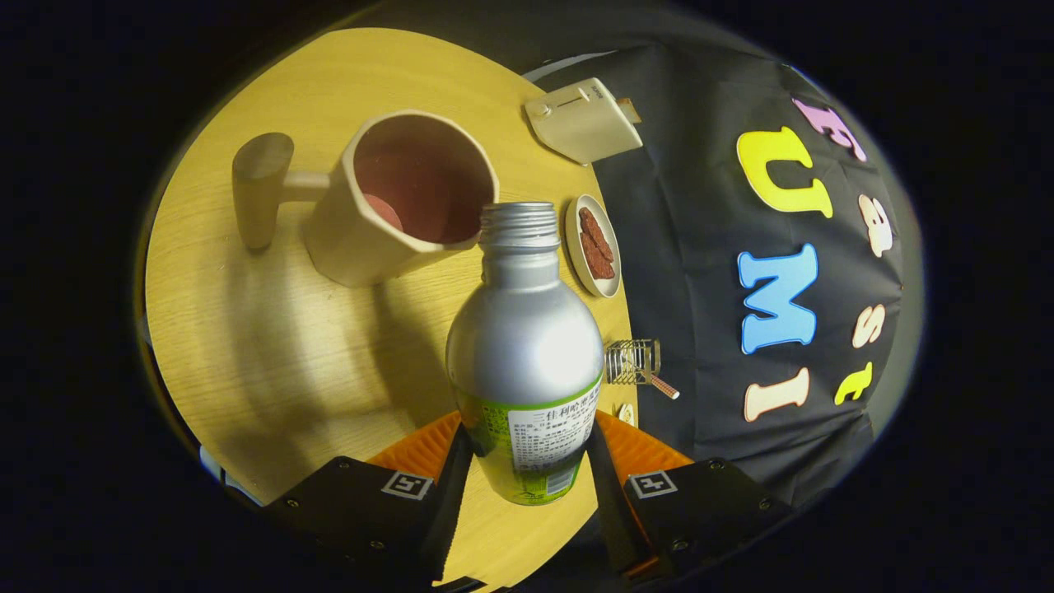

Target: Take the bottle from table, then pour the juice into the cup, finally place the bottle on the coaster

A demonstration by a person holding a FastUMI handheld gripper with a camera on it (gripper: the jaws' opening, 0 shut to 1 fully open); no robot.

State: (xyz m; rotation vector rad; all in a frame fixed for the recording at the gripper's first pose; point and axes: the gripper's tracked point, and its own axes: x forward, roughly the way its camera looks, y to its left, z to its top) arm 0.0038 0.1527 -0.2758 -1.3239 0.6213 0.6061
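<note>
Pale wood grain covers the round table (272, 362), which stands against the booth's black cloth wall (700, 247). Between the fingers of the gripper (527, 461) sits a silver bottle (524, 346) with a green label, both fingers pressed against its lower body; its cap is off and the threaded mouth tips toward a beige cup (403, 198) with a wooden handle, the neck just at the cup's rim. Along the table's edge by the wall lie a cream toaster (583, 119), a small dish of brown pieces (594, 245) and a small wire rack (634, 362).
</note>
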